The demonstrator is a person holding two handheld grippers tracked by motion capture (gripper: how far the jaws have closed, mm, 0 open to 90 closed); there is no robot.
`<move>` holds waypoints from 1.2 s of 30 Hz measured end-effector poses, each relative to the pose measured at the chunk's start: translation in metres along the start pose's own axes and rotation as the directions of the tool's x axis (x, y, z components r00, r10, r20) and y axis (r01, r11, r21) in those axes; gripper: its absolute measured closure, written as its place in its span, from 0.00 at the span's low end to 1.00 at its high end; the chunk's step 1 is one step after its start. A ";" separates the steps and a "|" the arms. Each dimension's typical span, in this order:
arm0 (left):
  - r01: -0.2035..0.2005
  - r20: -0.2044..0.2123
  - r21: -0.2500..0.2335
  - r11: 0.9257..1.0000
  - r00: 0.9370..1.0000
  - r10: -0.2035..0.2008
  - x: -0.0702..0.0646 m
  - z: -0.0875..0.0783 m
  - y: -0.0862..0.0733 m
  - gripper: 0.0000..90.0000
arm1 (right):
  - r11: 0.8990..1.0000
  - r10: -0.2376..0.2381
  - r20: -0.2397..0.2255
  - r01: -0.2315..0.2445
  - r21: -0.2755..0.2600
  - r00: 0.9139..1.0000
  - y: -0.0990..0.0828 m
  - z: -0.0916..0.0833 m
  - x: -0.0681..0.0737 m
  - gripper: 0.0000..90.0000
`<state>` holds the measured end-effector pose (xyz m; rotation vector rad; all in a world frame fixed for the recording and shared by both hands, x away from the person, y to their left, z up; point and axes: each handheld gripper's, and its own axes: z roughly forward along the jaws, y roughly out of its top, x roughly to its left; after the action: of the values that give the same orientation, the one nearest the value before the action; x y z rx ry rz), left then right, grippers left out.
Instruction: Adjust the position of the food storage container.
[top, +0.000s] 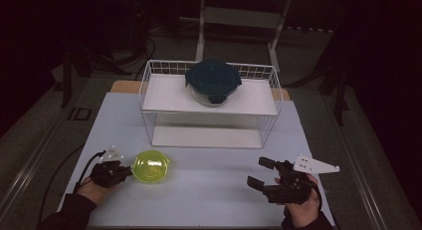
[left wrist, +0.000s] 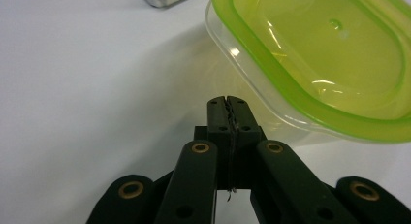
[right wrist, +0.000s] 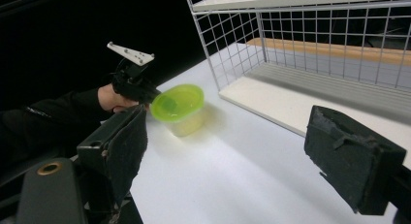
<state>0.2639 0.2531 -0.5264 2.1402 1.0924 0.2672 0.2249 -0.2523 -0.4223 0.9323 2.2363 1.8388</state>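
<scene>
White wire rack (top: 149, 85) behind green-lidded tub (top: 150, 166) — left claw (top: 128, 171) together, right claw (top: 260, 173) apart.

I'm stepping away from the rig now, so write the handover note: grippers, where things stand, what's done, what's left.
Left gripper: jaws shut, empty, tips just beside the green-lidded container, whether touching its wall is unclear.
Right gripper: jaws wide open, empty, held above the table at front right.
The container stands upright, lid on, on the table in front of the wire rack.
A dark-lidded glass container sits on the rack's upper shelf; the lower shelf is bare.
Done: nothing gripped yet.
Left: probably open, grasp and move the green-lidded container.
</scene>
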 end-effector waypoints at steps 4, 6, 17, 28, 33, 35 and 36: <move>-0.020 0.016 0.014 1.000 1.000 0.020 -0.008 0.009 0.004 0.99 | 1.000 0.004 0.005 -0.004 -0.002 1.000 -0.001 -0.002 -0.001 0.17; -0.016 0.037 0.014 1.000 0.999 0.015 -0.012 0.013 0.006 0.99 | 1.000 0.010 0.003 -0.010 -0.003 1.000 -0.002 -0.002 -0.002 0.17; -0.019 0.042 0.029 0.999 0.999 0.017 -0.018 0.023 0.011 0.99 | 1.000 0.008 0.004 -0.008 0.004 1.000 -0.003 -0.001 -0.001 0.17; -0.021 0.064 0.039 0.999 0.998 0.018 -0.023 0.034 0.020 0.99 | 1.000 0.015 0.013 -0.015 0.014 1.000 -0.010 -0.002 -0.002 0.17; -0.033 0.080 0.043 0.999 0.996 0.030 -0.028 0.040 0.026 0.99 | 1.000 0.016 0.016 -0.016 0.016 1.000 -0.012 -0.001 -0.002 0.17; -0.048 0.097 0.045 0.998 0.994 0.044 -0.033 0.045 0.031 0.99 | 1.000 0.005 0.020 -0.006 0.013 1.000 -0.012 -0.001 -0.002 0.17; -0.053 0.097 0.044 0.998 0.994 0.049 -0.035 0.046 0.033 0.99 | 1.000 0.003 0.024 -0.003 0.014 1.000 -0.012 -0.001 -0.002 0.17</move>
<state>0.2845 0.1905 -0.5337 2.2011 0.9993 0.1619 0.2210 -0.2553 -0.4335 0.9549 2.2381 1.8055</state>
